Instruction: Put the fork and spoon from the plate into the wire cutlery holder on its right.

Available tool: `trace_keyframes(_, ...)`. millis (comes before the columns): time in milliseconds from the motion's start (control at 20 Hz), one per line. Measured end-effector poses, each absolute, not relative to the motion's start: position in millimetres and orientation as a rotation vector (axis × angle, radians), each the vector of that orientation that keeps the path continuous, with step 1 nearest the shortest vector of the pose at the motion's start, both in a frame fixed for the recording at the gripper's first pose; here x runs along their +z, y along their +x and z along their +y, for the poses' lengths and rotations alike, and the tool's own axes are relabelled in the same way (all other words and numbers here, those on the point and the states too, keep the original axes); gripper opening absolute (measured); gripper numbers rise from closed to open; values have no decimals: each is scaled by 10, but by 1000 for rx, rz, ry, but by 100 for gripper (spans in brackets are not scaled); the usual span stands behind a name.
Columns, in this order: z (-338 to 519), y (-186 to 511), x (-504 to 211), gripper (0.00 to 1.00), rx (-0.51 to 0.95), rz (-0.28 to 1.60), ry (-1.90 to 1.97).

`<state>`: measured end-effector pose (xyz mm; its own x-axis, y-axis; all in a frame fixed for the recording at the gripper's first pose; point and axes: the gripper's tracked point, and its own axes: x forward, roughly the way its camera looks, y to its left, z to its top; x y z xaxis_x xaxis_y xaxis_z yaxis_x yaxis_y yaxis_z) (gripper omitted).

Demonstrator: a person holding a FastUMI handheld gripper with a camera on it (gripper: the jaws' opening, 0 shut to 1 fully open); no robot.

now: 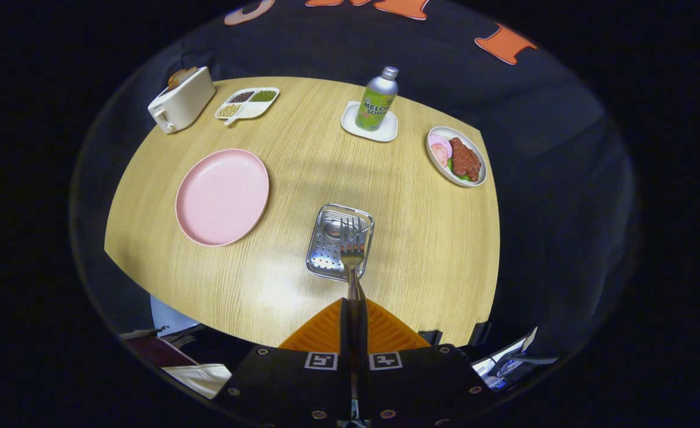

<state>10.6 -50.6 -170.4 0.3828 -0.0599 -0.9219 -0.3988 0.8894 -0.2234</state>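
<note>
Gripping fork (352,252) handle, claw (353,309) closed, tines over cutlery holder (326,249)

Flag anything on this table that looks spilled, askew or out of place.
Nothing stands out. The green soda bottle stands upright on its white square coaster, the round pink plate lies flat, and the tool is shut on the metal fork, tines pointing into the perforated metal cutlery holder.
</note>
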Motion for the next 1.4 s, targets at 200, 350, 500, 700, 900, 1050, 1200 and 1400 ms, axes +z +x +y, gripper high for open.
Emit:
trace_keyframes(200,-511,196,-1807,5,243,1242,-472)
trace_keyframes(350,-452,224,-1888,5,273,1320,-491)
trace_keyframes(500,-388,306,-1983,5,300,1373,-537)
trace_keyframes(700,-322,396,-2090,5,317,1414,-577)
trace_keyframes(900,-291,527,-2134,9,318,1405,-592)
trace_keyframes(1050,-267,601,-2107,21,328,1367,-573)
trace_keyframes(1200,-200,708,-2021,100,318,1297,-512)
trace_keyframes(1400,4,866,-1732,100,307,1133,-384)
